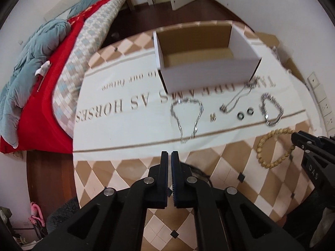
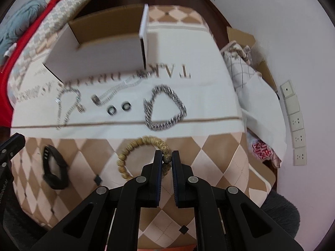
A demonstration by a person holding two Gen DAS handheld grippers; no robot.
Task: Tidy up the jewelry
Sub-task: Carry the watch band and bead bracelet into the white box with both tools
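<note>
An open white cardboard box (image 1: 201, 71) stands at the far side of the table; it also shows in the right wrist view (image 2: 100, 56). In front of it lie a thin silver chain (image 1: 187, 118), a long silver chain (image 1: 236, 99), two dark rings (image 1: 245, 114), a thick silver bracelet (image 2: 165, 107) and a small ring (image 1: 213, 117). My right gripper (image 2: 167, 156) is shut on a tan wooden bead bracelet (image 2: 134, 152), which still rests on the cloth. My left gripper (image 1: 169, 156) is shut and empty, near the table's front edge. A black wristband (image 2: 54, 171) lies at the left.
The table has a checked cloth with a white lettered band (image 1: 125, 125). A bed with red and grey-blue bedding (image 1: 41, 67) stands at the left. Bags and a cardboard box (image 2: 251, 67) crowd the right side by the wall sockets (image 2: 297, 121).
</note>
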